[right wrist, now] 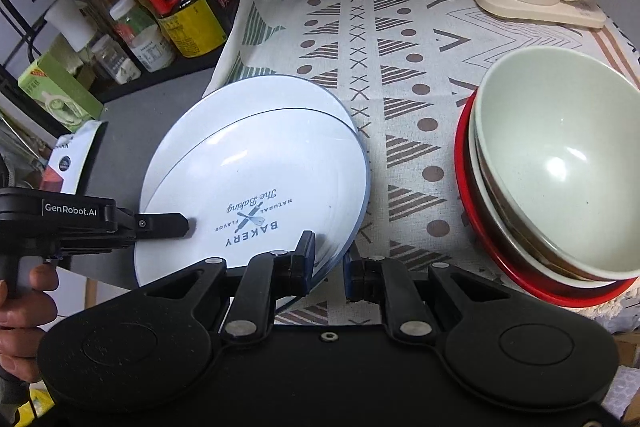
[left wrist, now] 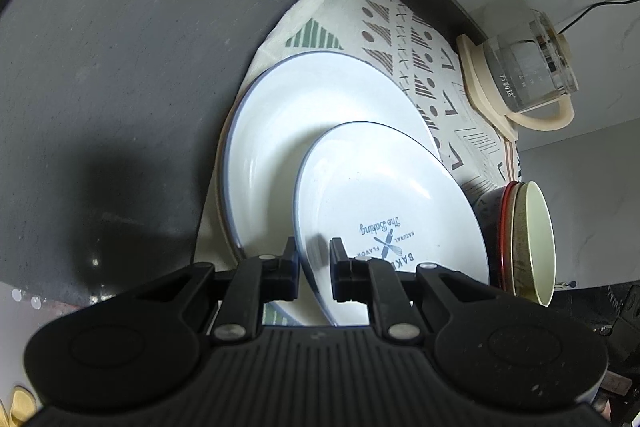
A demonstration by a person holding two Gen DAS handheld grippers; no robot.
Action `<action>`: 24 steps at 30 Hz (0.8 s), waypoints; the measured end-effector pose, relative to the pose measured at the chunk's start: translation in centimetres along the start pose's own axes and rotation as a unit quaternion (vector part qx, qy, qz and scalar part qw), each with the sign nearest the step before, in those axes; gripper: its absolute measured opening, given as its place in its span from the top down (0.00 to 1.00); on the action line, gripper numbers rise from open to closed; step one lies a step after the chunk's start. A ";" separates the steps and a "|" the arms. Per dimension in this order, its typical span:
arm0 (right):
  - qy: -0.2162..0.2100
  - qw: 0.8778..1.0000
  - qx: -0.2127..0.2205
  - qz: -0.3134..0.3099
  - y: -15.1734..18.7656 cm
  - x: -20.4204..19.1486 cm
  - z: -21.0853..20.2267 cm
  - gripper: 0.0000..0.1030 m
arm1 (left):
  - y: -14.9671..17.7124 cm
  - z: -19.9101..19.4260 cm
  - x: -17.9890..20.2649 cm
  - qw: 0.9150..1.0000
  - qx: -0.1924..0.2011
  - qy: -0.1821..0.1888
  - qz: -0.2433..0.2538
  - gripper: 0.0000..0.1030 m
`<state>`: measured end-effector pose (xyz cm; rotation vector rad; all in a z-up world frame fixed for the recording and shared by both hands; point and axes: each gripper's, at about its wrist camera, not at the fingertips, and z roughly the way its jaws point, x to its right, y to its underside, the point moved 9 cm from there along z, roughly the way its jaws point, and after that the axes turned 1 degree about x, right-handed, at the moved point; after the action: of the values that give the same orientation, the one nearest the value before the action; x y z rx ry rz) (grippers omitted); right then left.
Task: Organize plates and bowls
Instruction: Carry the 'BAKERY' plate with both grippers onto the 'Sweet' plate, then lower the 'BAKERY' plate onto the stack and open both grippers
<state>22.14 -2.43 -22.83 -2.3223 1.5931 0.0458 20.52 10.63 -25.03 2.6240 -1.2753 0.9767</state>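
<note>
Bakery plate lies inside larger plate; bowls nested.

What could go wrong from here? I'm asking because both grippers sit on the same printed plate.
1. The left gripper and right gripper each straddle the printed plate's rim; uneven pulling could twist it loose.
2. That plate lies tilted on the larger plate, so it may slide or chip when released.
3. The stacked bowls stand close beside the right gripper; a sideways swing could knock them.
</note>
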 end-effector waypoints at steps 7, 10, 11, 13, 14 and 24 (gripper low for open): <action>0.015 1.000 0.000 -0.007 0.0 -0.1 0.9 0.86 | 0.0 0.5 -0.7 1.000 -0.003 0.001 -0.008 0.88; 0.023 1.000 -0.003 -0.003 -0.3 0.0 1.6 0.85 | 0.0 0.7 -0.7 1.000 -0.005 -0.005 -0.005 0.88; 0.027 1.000 -0.004 0.000 -0.3 0.1 1.8 0.85 | -0.1 0.7 -0.6 1.000 -0.005 -0.008 -0.001 0.88; 0.035 0.999 -0.003 0.001 -0.3 0.2 2.0 0.84 | -0.1 0.8 -0.5 1.000 -0.003 -0.016 0.011 0.88; 0.038 0.999 -0.002 -0.001 -0.3 0.2 2.1 0.83 | -0.2 0.9 -0.5 1.000 -0.002 -0.021 0.015 0.88; 0.043 0.999 0.001 0.001 -0.3 -0.1 3.0 0.81 | -2.1 0.9 -1.0 0.997 0.018 -0.062 0.037 0.93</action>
<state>22.87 -1.40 -25.54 -2.3519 1.6346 -0.0565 22.10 12.40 -25.84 2.7216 -1.4030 0.8677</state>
